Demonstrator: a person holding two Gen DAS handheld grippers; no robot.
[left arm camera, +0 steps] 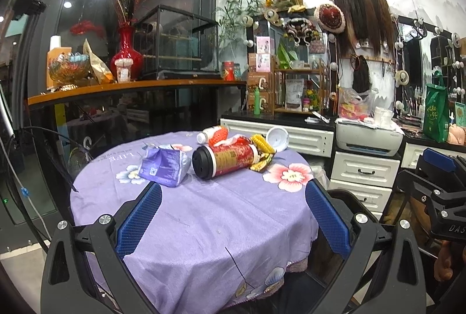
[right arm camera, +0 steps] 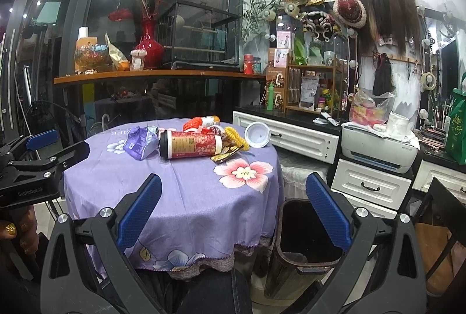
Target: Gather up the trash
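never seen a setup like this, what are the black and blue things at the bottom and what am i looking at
They are hand-held grabbing tools, one per hand, each carrying its own wide-angle camera. One picture looks along the left tool, the other along the right tool. Both are open and hold nothing. Ahead is a round table under a purple flowered cloth, with trash on it: a red tube lying on its side, a purple packet, yellow wrappers and a white lid. A dark bin stands beside the table.
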